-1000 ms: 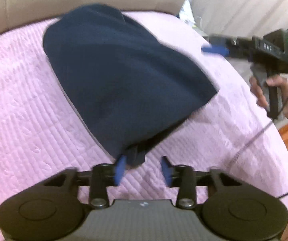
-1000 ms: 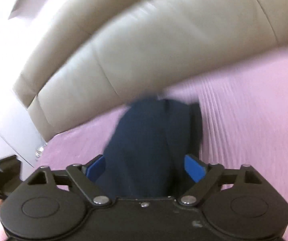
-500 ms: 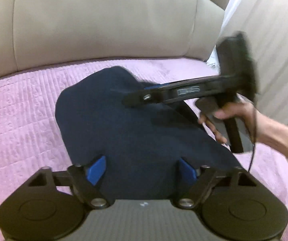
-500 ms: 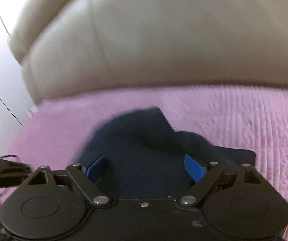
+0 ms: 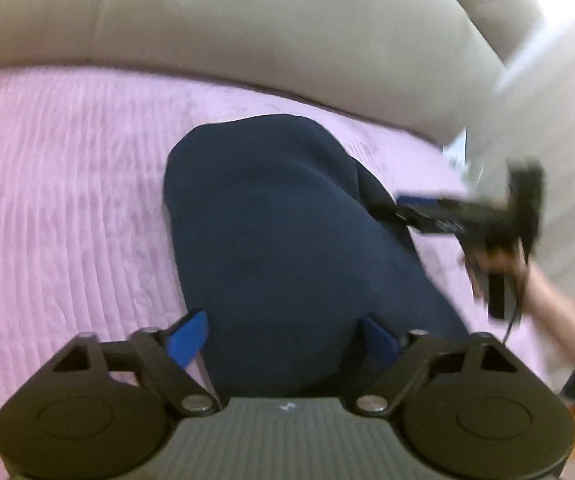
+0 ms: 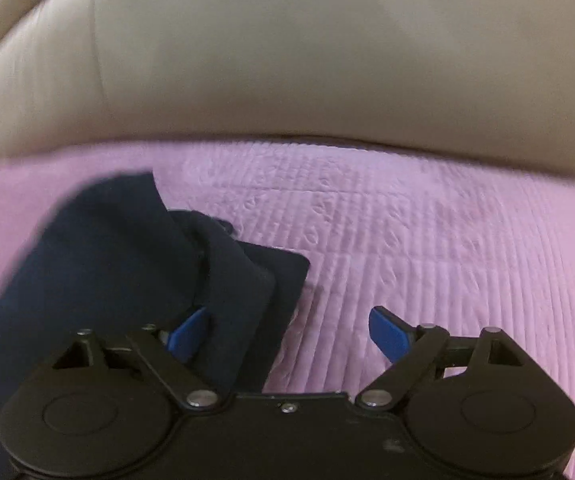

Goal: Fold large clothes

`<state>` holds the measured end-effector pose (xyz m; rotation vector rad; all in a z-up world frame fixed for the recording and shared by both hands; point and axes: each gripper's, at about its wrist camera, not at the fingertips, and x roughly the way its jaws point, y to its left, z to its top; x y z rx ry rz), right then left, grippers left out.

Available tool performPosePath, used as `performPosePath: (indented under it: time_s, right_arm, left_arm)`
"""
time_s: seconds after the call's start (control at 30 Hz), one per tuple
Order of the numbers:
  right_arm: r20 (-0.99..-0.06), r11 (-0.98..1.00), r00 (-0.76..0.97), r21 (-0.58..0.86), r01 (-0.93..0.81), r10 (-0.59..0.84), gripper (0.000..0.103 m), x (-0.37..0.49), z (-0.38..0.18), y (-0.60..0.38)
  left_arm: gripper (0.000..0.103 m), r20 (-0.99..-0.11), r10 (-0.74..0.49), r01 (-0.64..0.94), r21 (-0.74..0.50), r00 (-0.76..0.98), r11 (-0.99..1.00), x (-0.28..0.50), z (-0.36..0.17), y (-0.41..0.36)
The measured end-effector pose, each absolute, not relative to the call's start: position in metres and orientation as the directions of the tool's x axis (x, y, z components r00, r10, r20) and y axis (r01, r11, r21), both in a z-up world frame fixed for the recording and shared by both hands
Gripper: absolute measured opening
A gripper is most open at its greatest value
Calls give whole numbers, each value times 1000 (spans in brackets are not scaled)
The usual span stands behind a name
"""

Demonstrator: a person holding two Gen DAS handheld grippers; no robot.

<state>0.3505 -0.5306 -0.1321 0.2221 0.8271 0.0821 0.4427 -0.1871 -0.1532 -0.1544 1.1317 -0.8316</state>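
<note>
A dark navy garment (image 5: 283, 240) lies folded in a bundle on the pink quilted bedspread (image 5: 59, 208). My left gripper (image 5: 283, 340) is open, its blue fingers spread over the near end of the garment, holding nothing. My right gripper (image 6: 287, 334) is open and empty at the garment's right edge (image 6: 135, 256); its left finger is over the cloth, its right finger over the bedspread. The right gripper also shows, blurred, in the left wrist view (image 5: 467, 216) at the garment's right side.
A beige padded headboard (image 5: 271, 28) rises behind the bed and fills the top of the right wrist view (image 6: 287, 60). A pale curtain or wall (image 5: 559, 128) stands at the right. The person's forearm (image 5: 555, 312) reaches in from the right.
My left gripper let go of the garment's corner and opened wide. The garment dropped flat onto the bedspread. My right gripper swung from above the garment out to its right side.
</note>
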Motion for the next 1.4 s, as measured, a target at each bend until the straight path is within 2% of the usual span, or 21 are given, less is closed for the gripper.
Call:
performPosePath:
  time_s: [0.13, 0.23, 0.4, 0.57, 0.67, 0.8, 1.03, 1.2, 1.4]
  right_arm:
    - [-617, 804, 684, 590, 75, 389, 102, 321, -128, -549]
    - [-599, 712, 622, 696, 92, 504, 102, 308, -146, -541]
    - [-618, 707, 576, 701, 95, 535, 103, 302, -180, -521]
    - [-505, 593, 604, 803, 65, 617, 103, 307, -196, -535]
    - [-469, 554, 600, 831, 52, 648, 103, 312, -201, -541]
    - [-431, 559, 580, 827, -51, 691, 103, 319, -204, -530]
    - [-488, 645, 545, 753, -133, 682, 103, 342, -189, -497]
    - [-474, 626, 516, 763, -163, 713, 103, 342, -192, -499]
    - [-490, 624, 540, 776, -86, 684, 103, 340, -192, -490]
  left_arm:
    - [82, -735, -648, 454, -516, 202, 727, 452, -150, -182]
    - [84, -748, -637, 434, -520, 183, 736, 457, -155, -188]
    - [92, -745, -642, 420, -532, 180, 735, 451, -163, -196]
    - [103, -752, -631, 462, -498, 192, 734, 446, -172, -209]
    - [103, -764, -613, 463, -476, 203, 747, 445, -173, -215]
    - [103, -780, -590, 468, -451, 208, 760, 447, -175, -220]
    - [103, -804, -550, 455, -412, 227, 789, 448, -178, -226]
    - [103, -794, -558, 457, -414, 242, 787, 445, -180, -224]
    - [103, -758, -597, 413, -471, 264, 780, 436, -191, -210]
